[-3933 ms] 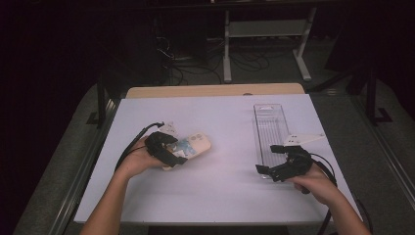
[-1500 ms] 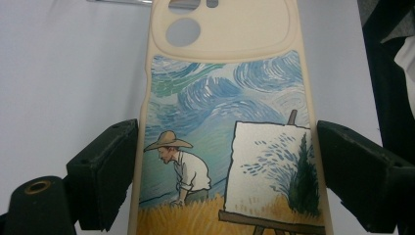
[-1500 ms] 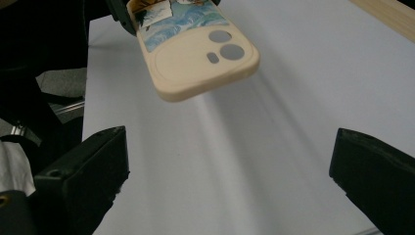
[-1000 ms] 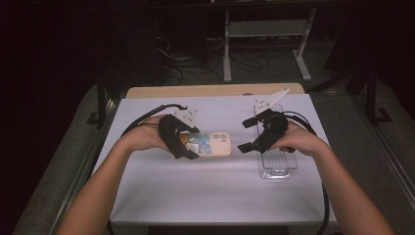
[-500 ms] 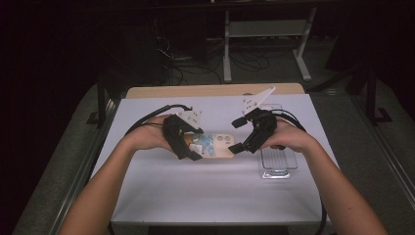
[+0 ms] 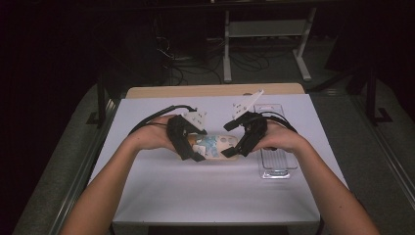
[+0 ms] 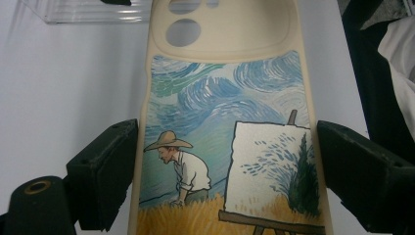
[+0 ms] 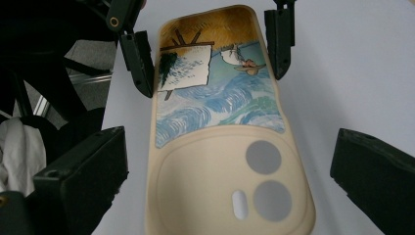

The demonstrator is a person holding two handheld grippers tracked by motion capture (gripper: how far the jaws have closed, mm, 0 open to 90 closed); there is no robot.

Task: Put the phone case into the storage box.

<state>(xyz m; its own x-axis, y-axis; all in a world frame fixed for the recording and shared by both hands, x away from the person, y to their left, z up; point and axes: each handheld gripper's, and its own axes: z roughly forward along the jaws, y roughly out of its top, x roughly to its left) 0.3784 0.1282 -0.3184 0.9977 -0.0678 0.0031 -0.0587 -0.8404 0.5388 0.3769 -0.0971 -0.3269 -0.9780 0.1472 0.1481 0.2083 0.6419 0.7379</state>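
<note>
Phone case [image 6: 214,146] held mid-counter, just above the white sheet [image 6: 195,191], between both hands. Left hand-held gripper [image 6: 192,152] has it by the painted end: in the left gripper view the case [image 7: 230,127] sits between the two black jaws, the left jaw right against its edge, the right jaw at the other edge with maybe a sliver of gap, hard to say; reads as gripping the case across its width. Right hand-held gripper [image 6: 230,147] is at the camera-cutout end, jaws spread wide on either side of the case [image 8: 220,161] with clear gaps both sides, so open, not touching. The right gripper view also shows the left hand-held gripper [image 8: 210,63] farther off, its jaws pinching the far painted end. Case is cream, printed side up: painter with hat, easel, swirly blue sky, yellow field; round lens holes at the plain end. Clear tray [image 6: 276,164] lies on the counter just right of the right hand, partly behind it.
</note>
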